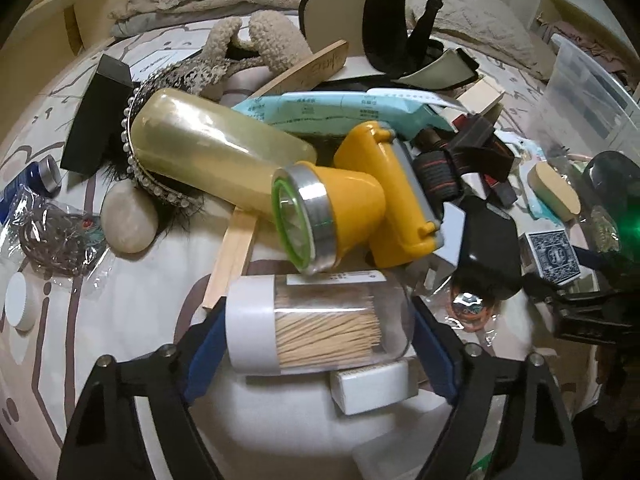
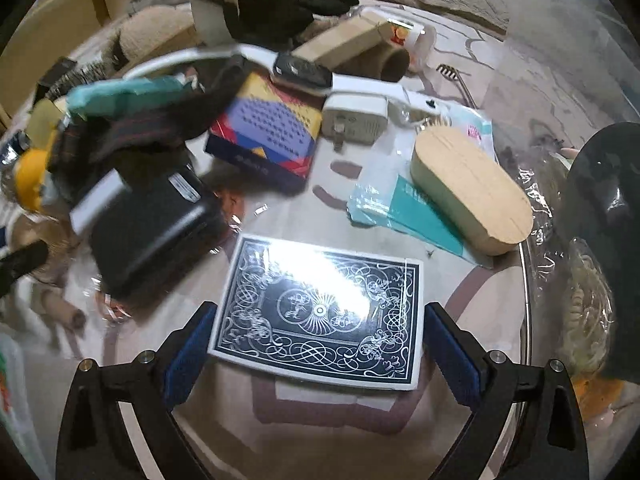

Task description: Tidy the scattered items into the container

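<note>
In the left wrist view a clear toothpick jar [image 1: 320, 320] with a white lid lies crosswise between the blue pads of my left gripper [image 1: 320, 344]. Both pads touch its ends, so the gripper is shut on it. The jar rests against a small white box [image 1: 372, 390]. In the right wrist view a dark blue deck of cards [image 2: 320, 308] lies flat between the fingers of my right gripper [image 2: 320, 352], which stands open with narrow gaps on both sides. The same deck [image 1: 554, 256] shows at the right of the left wrist view. The clear plastic container [image 1: 584, 88] stands at the far right.
A yellow headlamp [image 1: 360, 200], a pale bottle [image 1: 208, 148], a stone [image 1: 128, 220], wood strips and a visor [image 1: 360, 12] are piled beyond the jar. Near the deck lie a black case [image 2: 152, 232], a colourful box [image 2: 268, 132], a white plug [image 2: 356, 120] and a wooden brush [image 2: 472, 188].
</note>
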